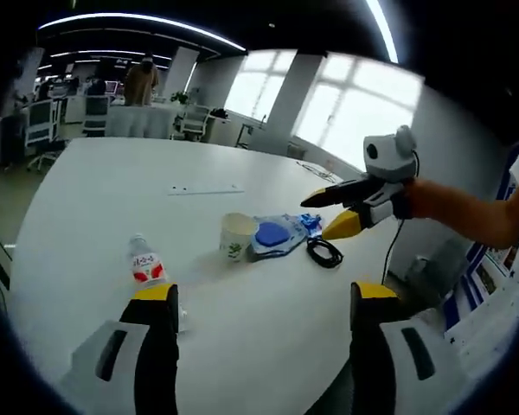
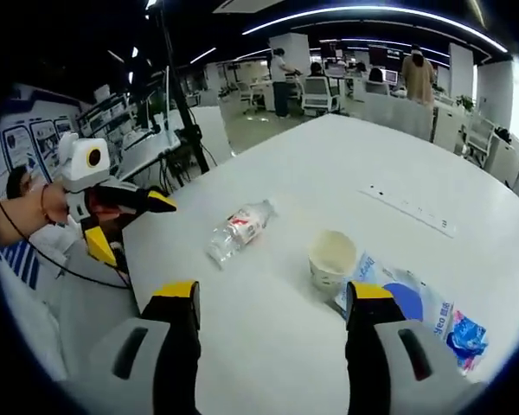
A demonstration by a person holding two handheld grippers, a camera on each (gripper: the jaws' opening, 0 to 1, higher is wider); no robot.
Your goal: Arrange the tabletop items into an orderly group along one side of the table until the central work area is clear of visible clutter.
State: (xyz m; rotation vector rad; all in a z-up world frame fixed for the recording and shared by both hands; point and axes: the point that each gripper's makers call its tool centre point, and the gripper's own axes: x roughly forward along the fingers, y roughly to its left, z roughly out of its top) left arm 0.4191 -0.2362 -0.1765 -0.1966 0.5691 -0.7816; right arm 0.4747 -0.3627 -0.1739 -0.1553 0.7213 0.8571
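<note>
I held both grippers wide and empty above the white table, since nothing was yet chosen. Just ahead of my left gripper lay the water bottle on its side, clear with a red label. Between my right gripper jaws stood the paper cup, touching the blue packet; a black cable coiled beyond.

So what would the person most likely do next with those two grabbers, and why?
Probably move the left gripper forward onto the water bottle, which lies on its side apart from the others and nearest that gripper's open jaws. The paper cup, blue packet and black cable already sit together, so the bottle looks like the stray. The right gripper is open too.
</note>
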